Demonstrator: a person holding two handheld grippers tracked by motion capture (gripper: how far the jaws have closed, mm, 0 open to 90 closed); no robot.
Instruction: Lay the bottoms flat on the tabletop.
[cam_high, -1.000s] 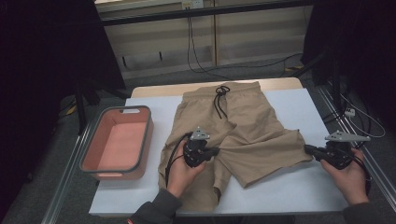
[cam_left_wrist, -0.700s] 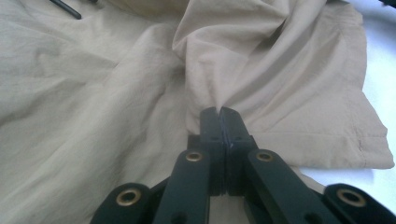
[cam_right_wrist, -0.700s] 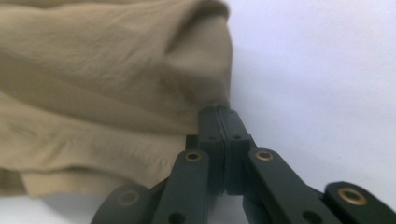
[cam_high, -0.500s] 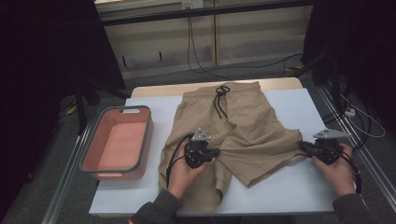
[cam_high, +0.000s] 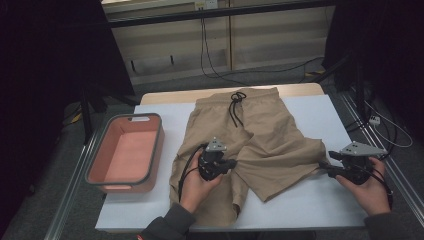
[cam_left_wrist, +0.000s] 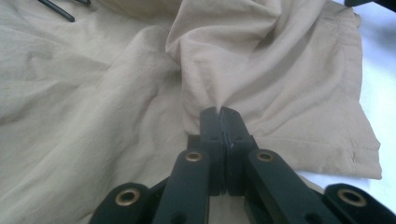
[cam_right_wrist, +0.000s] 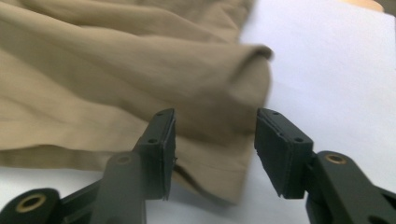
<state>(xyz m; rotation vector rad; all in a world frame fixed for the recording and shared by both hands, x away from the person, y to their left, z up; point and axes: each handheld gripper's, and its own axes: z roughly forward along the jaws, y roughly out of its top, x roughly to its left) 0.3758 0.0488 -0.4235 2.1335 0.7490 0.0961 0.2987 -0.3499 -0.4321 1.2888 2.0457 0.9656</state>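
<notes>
Your left gripper (cam_left_wrist: 220, 112) has its jaws pressed together on a pinch of tan fabric at the crotch of the khaki drawstring shorts (cam_high: 250, 145); in the left gripper view the cloth puckers into folds that fan out from the pinch. Your right gripper (cam_right_wrist: 212, 140) stands spread, and its jaws have just been opening: the hem corner of the leg on that side lies just ahead of and partly between the jaws, but the pads do not press on it, so you hold nothing there.

The shorts lie spread flat on the white table (cam_high: 310, 205), waistband and black drawstring (cam_high: 235, 107) at the far side from both grippers, one leg running under your left hand (cam_high: 197, 185), the other reaching toward your right hand (cam_high: 367, 187). The pink bin (cam_high: 125, 152) sits well off to the outer side of your left gripper.

Expect thin, light, limp cloth. It will sag and crumple rather than keep shape, and it will drag behind whatever point you lift. One layer may slide out of a shallow pinch, so bite deep. The stitched hems, side seams and elastic waistband look the firmest places to grab. Avoid the drawstring, which will probably just pull through.
</notes>
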